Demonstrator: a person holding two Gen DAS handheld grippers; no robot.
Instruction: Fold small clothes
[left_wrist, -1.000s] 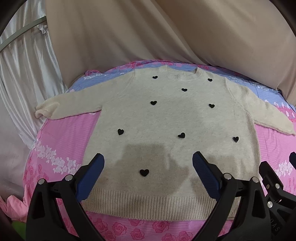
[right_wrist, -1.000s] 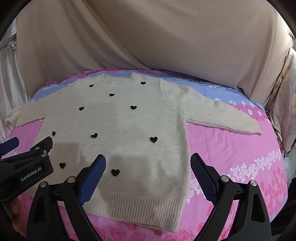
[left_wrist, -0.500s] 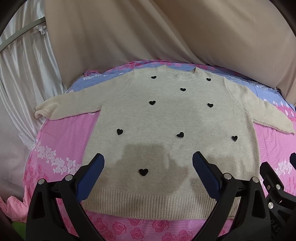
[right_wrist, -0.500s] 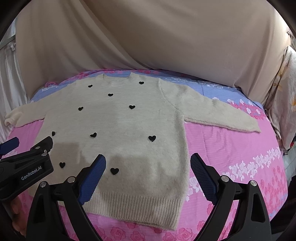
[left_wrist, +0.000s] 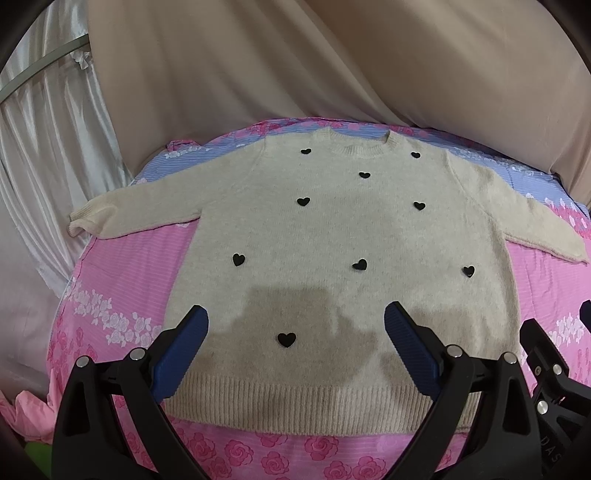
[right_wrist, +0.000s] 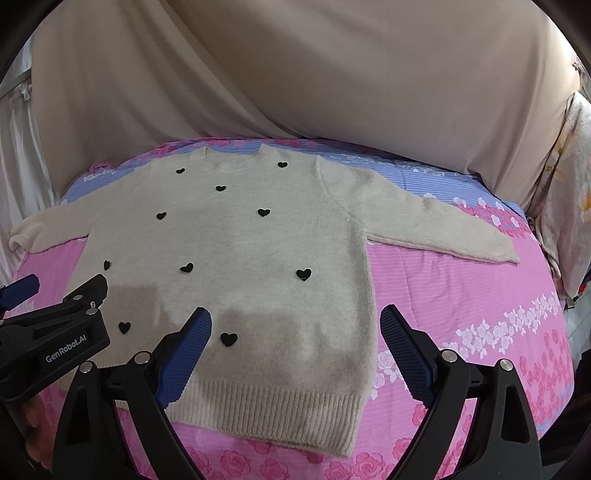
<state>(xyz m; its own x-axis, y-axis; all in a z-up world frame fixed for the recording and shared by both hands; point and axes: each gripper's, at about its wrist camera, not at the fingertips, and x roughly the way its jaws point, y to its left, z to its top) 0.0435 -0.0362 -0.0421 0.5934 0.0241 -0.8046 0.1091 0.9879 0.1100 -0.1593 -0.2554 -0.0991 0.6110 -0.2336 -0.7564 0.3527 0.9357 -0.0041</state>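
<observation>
A cream knit sweater with small black hearts lies flat, front up, on the pink bed, sleeves spread to both sides, ribbed hem nearest me. It also shows in the right wrist view. My left gripper is open and empty, hovering above the hem's middle. My right gripper is open and empty above the hem's right corner. The left gripper's body shows at the left of the right wrist view. The right gripper's body shows at the right edge of the left wrist view.
The bed has a pink floral and blue striped sheet. A beige cloth hangs behind it. A white curtain hangs at the left. A floral cloth is at the right edge.
Both grippers have drifted very slightly; the sweater has not moved and both stay open.
</observation>
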